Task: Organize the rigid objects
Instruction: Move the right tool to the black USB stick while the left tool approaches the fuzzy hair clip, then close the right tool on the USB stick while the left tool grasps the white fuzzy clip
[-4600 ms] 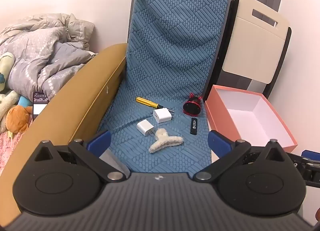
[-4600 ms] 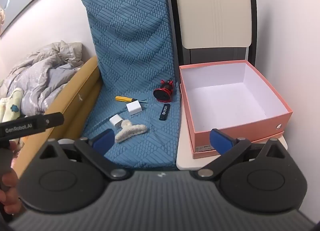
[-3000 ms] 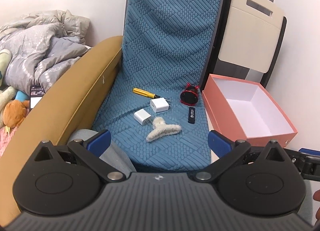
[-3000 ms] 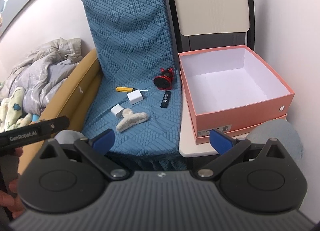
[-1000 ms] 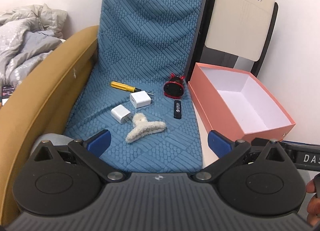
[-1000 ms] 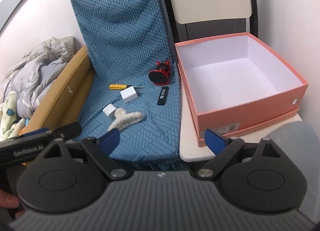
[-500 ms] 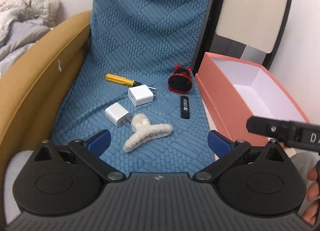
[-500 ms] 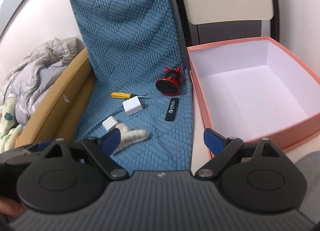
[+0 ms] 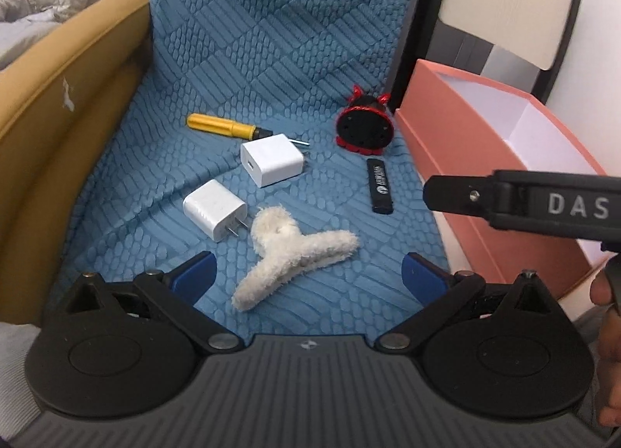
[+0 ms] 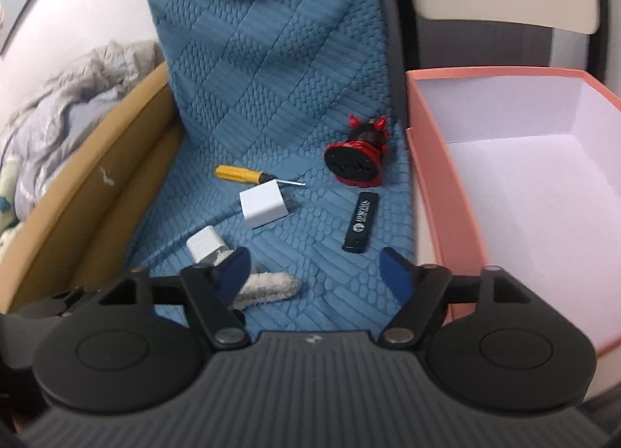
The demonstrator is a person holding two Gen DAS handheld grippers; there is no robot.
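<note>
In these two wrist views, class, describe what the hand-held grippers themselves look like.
Each hand-held gripper is matte black with a ribbed body, two round discs, silver pivot pins and blue fingertips: left, right. White letters "DAS" mark the right one's side.

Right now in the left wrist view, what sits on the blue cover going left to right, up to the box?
Yellow screwdriver → lower white charger → upper white charger → fuzzy hair claw → red-and-black round gadget → black stick → pink box.
</note>
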